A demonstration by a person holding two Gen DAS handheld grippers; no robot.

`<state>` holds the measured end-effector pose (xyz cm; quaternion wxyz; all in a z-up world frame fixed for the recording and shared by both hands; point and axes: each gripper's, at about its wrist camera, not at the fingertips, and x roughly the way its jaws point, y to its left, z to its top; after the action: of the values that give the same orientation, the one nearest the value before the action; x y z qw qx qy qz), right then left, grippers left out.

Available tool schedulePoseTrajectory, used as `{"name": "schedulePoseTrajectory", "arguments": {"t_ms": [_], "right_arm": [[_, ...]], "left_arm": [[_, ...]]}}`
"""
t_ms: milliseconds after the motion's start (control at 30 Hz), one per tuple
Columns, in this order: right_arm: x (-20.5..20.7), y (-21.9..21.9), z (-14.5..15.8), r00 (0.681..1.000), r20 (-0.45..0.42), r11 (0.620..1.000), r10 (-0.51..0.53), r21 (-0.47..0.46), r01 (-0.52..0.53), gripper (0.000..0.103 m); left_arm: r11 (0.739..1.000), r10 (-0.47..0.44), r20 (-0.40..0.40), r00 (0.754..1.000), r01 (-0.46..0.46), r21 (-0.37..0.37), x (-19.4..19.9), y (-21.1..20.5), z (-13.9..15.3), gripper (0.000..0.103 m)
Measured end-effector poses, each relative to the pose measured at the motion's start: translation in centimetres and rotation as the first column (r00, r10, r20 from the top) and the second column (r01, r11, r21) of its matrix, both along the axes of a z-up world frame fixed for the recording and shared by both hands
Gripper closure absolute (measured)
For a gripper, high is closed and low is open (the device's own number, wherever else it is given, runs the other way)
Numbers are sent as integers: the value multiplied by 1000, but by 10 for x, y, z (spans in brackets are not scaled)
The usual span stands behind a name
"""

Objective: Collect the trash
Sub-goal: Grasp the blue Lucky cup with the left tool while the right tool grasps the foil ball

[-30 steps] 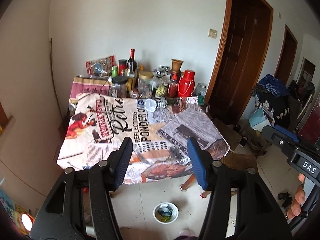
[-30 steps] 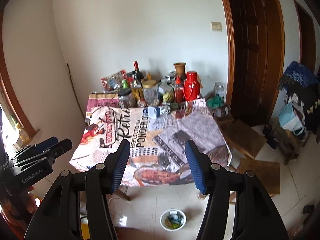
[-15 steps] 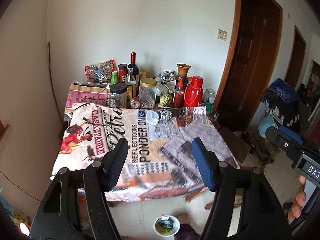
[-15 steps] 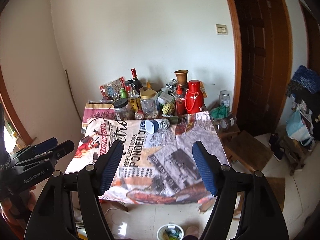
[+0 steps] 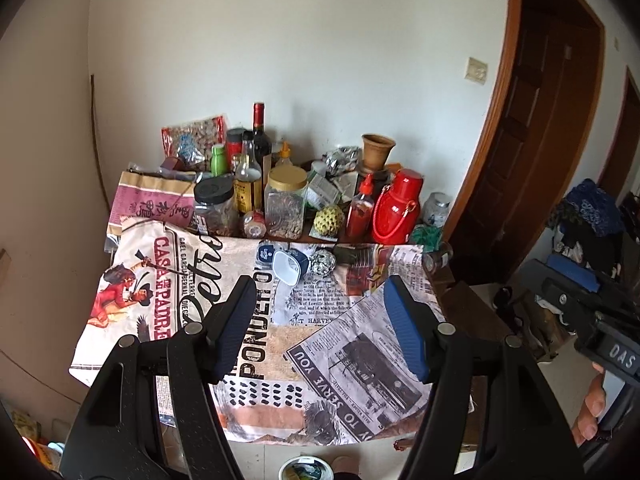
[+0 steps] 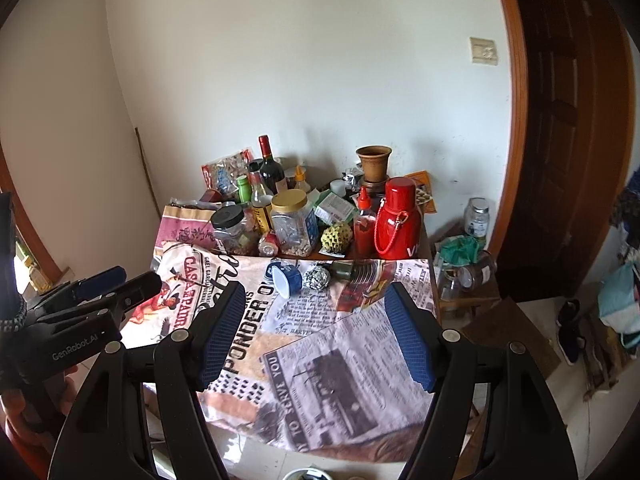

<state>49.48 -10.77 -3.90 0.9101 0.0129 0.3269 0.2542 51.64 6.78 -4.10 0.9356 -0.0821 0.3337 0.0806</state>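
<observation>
A blue-and-white cup point(image 5: 289, 266) point(image 6: 289, 280) lies on its side on the printed tablecloth point(image 5: 360, 352) point(image 6: 360, 360). A crumpled foil ball point(image 5: 322, 263) point(image 6: 317, 279) rests just right of it, with a dark green object point(image 6: 342, 270) beside that. My left gripper point(image 5: 319, 286) hovers over the table's near half, open and empty. My right gripper point(image 6: 315, 288) does the same, also open and empty, well short of the cup. Each gripper shows in the other's view: the left gripper point(image 6: 100, 292) at the left edge, the right gripper point(image 5: 580, 300) at the right edge.
Jars, bottles, a red flask point(image 5: 396, 208) and a clay pot point(image 5: 378, 152) crowd the table's back edge by the wall. A low stand with glass jars point(image 6: 468, 272) and a brown door point(image 6: 568, 160) are to the right. A white bowl point(image 5: 306, 469) sits on the floor below.
Both grippers have come closer to the table, which now fills more of each view. Both pairs of jaws stand wider than a second ago. The floor bowl has slid to the bottom edge.
</observation>
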Motion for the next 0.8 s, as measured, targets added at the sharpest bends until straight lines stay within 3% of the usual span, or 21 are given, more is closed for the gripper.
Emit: {"name": "schedulePoseTrajectory", "arguments": {"t_ms": [233, 400, 600, 800], "right_arm": [[46, 15, -21, 997, -72, 1000, -11, -8, 11, 34], [72, 32, -39, 989, -119, 996, -88, -7, 88, 34], [99, 57, -70, 960, -222, 984, -172, -5, 175, 34], [136, 79, -111, 935, -286, 978, -210, -66, 200, 34]], "left_arm": [[999, 16, -74, 997, -18, -31, 48, 23, -27, 38], [997, -64, -138, 988, 58, -52, 90, 49, -53, 38], [984, -168, -214, 962, 151, -93, 143, 79, -87, 38], [967, -215, -305, 928, 159, -199, 192, 101, -149, 38]]}}
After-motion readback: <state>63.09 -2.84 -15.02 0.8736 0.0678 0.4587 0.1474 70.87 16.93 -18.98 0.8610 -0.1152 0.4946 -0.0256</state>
